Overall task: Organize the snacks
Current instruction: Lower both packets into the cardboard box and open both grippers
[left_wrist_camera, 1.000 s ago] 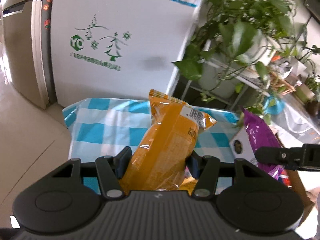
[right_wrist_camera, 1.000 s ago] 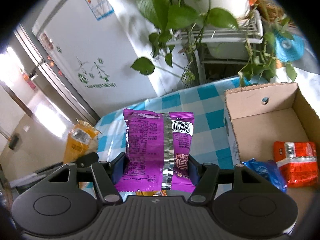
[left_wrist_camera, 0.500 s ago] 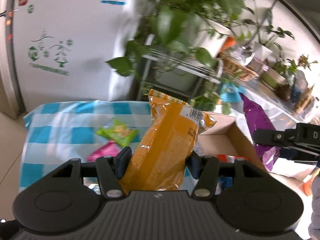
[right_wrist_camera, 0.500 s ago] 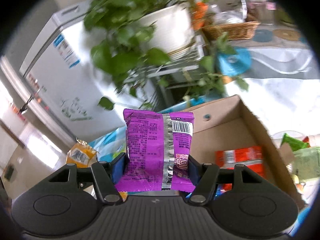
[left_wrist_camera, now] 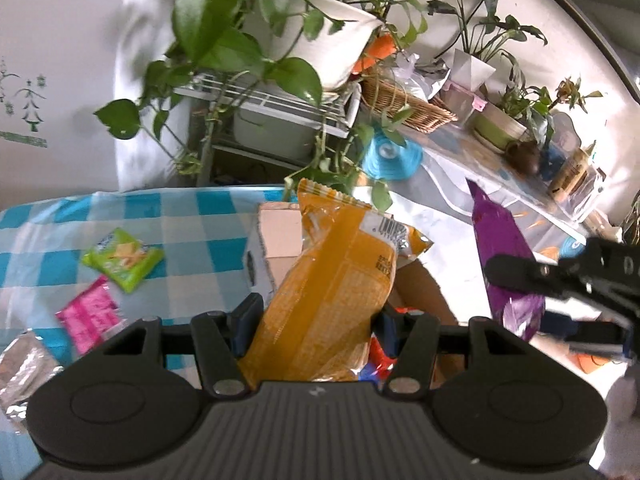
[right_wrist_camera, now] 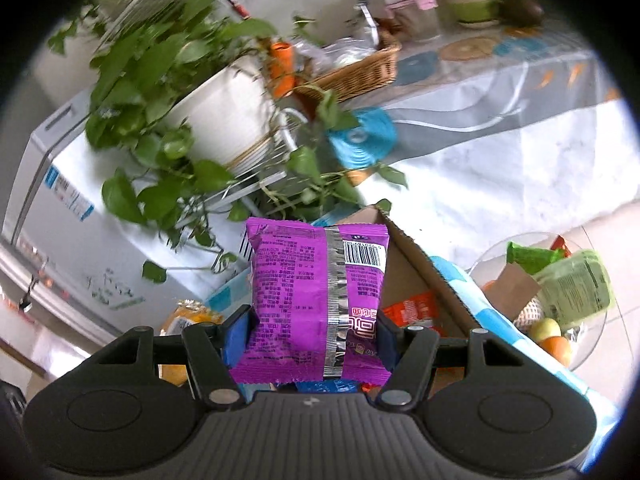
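My left gripper [left_wrist_camera: 314, 330] is shut on an orange snack bag [left_wrist_camera: 336, 292] and holds it upright above the cardboard box [left_wrist_camera: 276, 240]. My right gripper [right_wrist_camera: 314, 340] is shut on a purple snack bag [right_wrist_camera: 316, 304], also above the box [right_wrist_camera: 420, 264]. The purple bag [left_wrist_camera: 502, 256] and the right gripper show at the right of the left wrist view. A red packet [right_wrist_camera: 412, 308] lies in the box. The orange bag [right_wrist_camera: 188, 314] shows at the left of the right wrist view.
A green packet [left_wrist_camera: 122, 260], a pink packet [left_wrist_camera: 90, 314] and a silver packet [left_wrist_camera: 22, 364] lie on the blue checked tablecloth [left_wrist_camera: 188, 240]. Potted plants on a white rack [left_wrist_camera: 280, 108] stand behind the table. A glass bowl of food [right_wrist_camera: 552, 300] is at the right.
Both grippers have swung to the right with their bags, from facing the fridge to above the cardboard box. Both stay shut on their bags.
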Demonstrator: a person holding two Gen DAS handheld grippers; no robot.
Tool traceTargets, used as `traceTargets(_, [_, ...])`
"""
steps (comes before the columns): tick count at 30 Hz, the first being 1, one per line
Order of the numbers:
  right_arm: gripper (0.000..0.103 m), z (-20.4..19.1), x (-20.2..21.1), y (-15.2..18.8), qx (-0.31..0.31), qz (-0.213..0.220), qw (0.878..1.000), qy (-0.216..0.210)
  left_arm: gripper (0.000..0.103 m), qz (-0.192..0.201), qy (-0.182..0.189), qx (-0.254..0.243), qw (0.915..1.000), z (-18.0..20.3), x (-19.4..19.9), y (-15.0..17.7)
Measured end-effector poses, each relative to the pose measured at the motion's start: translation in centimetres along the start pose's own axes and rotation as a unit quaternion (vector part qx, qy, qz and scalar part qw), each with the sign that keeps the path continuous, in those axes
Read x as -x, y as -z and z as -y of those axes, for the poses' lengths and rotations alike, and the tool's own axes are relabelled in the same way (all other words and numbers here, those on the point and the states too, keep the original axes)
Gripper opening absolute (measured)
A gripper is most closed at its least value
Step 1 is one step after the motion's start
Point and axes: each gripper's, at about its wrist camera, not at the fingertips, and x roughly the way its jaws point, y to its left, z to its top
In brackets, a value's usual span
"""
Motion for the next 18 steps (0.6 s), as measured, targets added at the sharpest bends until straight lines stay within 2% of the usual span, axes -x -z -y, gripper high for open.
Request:
traceTargets(6, [0.069, 1.4, 0.3, 0.1, -0.033, -0.005, 0.999, 0.014, 0.057, -0.013, -0.007, 0.012, 0.9998, 1.0, -2.4, -1.4])
traceTargets(18, [0.069, 2.6, -0.5, 0.7, -0.065, -0.03, 0.997, 0.039, 0.058, -0.027, -0.029, -0.019, 0.999, 3.2, -5.2, -2.9])
